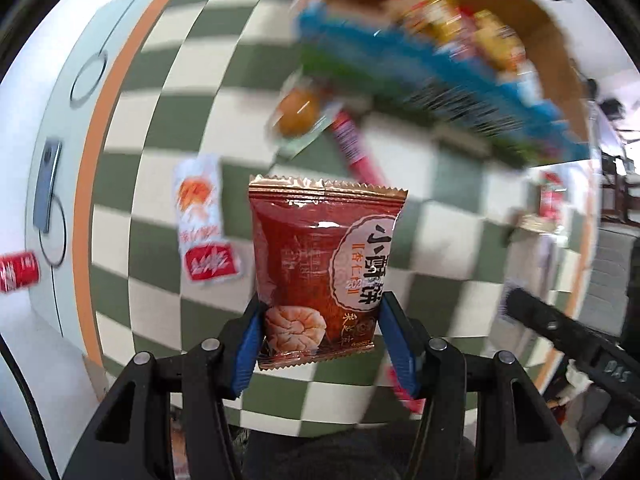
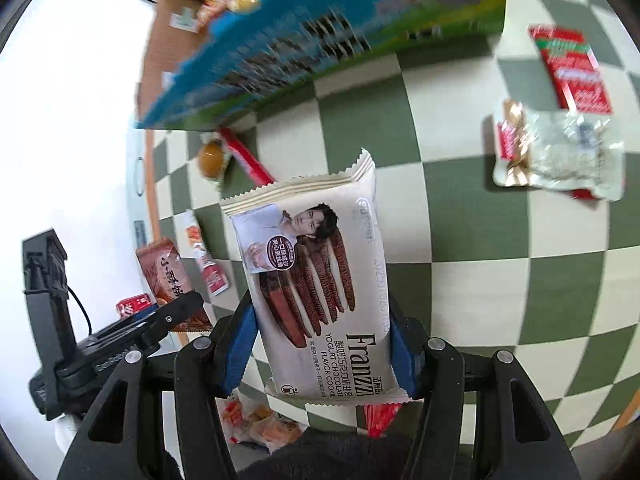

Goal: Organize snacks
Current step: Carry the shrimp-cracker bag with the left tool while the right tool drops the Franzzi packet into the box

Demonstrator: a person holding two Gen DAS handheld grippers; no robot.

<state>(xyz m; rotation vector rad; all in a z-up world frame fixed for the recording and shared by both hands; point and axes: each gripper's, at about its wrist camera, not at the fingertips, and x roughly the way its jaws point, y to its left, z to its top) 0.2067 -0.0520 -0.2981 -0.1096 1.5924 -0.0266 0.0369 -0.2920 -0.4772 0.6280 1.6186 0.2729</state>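
My left gripper (image 1: 322,332) is shut on a red-brown pastry packet (image 1: 324,264) and holds it above the checked cloth. The same packet (image 2: 166,276) and left gripper show at the left of the right wrist view. My right gripper (image 2: 322,344) is shut on a white Franzzi cookie packet (image 2: 316,280), also held above the cloth. A blue cardboard box (image 1: 432,60) with several snacks inside lies ahead, blurred; it also shows in the right wrist view (image 2: 312,28).
On the green-and-white checked cloth (image 2: 460,288) lie a white-and-red sachet (image 1: 202,220), an orange-filled pack (image 1: 298,112), a pink stick (image 1: 356,148), a clear rice-cracker pack (image 2: 560,156) and a red packet (image 2: 572,68). A red can (image 1: 18,272) is at far left.
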